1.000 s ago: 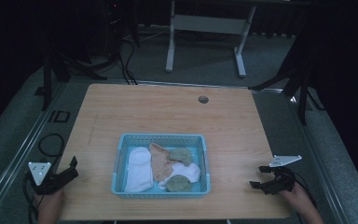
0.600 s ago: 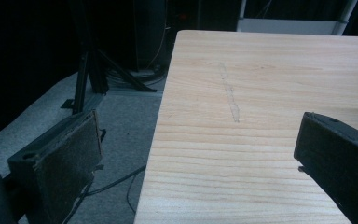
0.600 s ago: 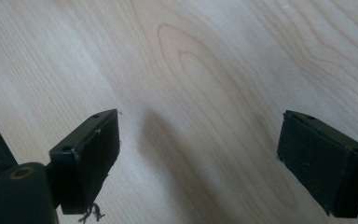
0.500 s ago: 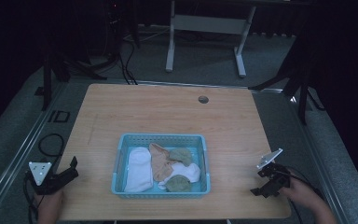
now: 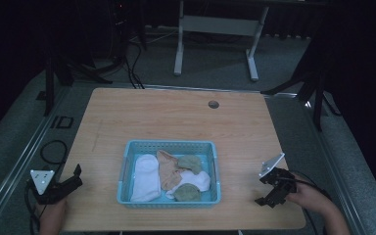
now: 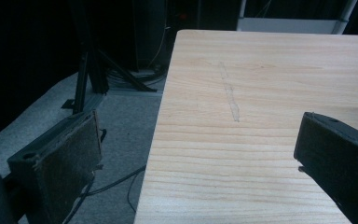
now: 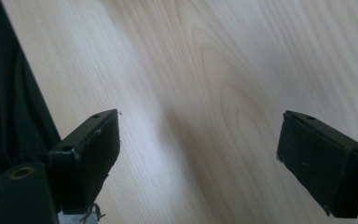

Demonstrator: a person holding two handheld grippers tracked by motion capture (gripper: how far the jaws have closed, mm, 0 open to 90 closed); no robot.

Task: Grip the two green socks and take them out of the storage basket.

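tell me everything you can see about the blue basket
The blue basket is a shallow rectangular tray of what looks like light-blue plastic lattice. It sits flat on the wooden table, near the front edge and about midway between the two tools. Inside lie soft cloth pieces: a white one at its left, a peach one in the middle, two olive-green ones and another white one toward the right. Neither tool touches it.

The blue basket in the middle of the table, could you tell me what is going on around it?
A person sits at the wooden table with a two-jaw gripper in each hand. The blue basket holds a heap of socks, white, tan and green. The left gripper sits at the table's near left corner and the right gripper near its right edge. Both are open and empty, and neither touches the basket.
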